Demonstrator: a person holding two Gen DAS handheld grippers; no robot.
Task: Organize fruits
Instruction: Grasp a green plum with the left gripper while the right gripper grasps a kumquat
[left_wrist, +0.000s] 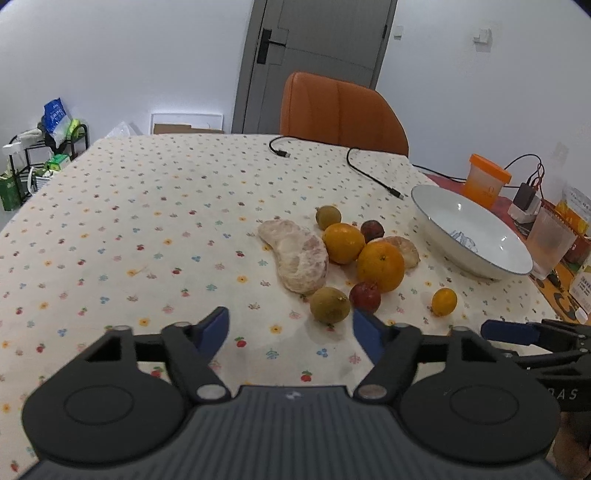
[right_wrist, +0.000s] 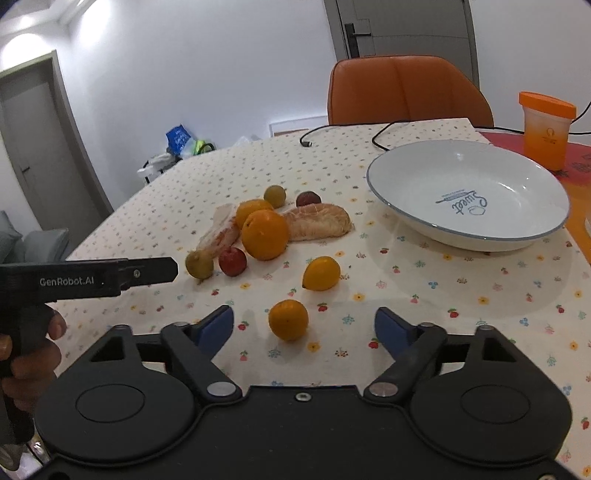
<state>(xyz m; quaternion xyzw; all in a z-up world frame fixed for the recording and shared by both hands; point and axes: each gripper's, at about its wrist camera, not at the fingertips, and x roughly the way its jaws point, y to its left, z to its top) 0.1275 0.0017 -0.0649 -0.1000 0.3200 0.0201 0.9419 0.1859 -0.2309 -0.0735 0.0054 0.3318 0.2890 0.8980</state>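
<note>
A pile of fruit lies mid-table: a large orange (left_wrist: 380, 266), a smaller orange (left_wrist: 343, 243), peeled pomelo pieces (left_wrist: 293, 258), a red fruit (left_wrist: 365, 295) and a green-brown fruit (left_wrist: 330, 305). My left gripper (left_wrist: 291, 328) is open just short of the green-brown fruit, with nothing between its blue fingers. In the right wrist view a small orange (right_wrist: 288, 319) sits on the cloth between the fingers of my open right gripper (right_wrist: 304, 326), with a gap on each side. A yellow fruit (right_wrist: 321, 273) lies just beyond it. The white bowl (right_wrist: 406, 192) at the right is empty.
An orange chair (left_wrist: 340, 107) stands at the table's far edge. Two black cables (left_wrist: 369, 173) lie on the flowered cloth (left_wrist: 147, 221). An orange-lidded jar (right_wrist: 546, 129), a plastic cup (left_wrist: 550, 240) and a charger (left_wrist: 526, 195) crowd the right edge. A hand (right_wrist: 33, 350) holds the left gripper.
</note>
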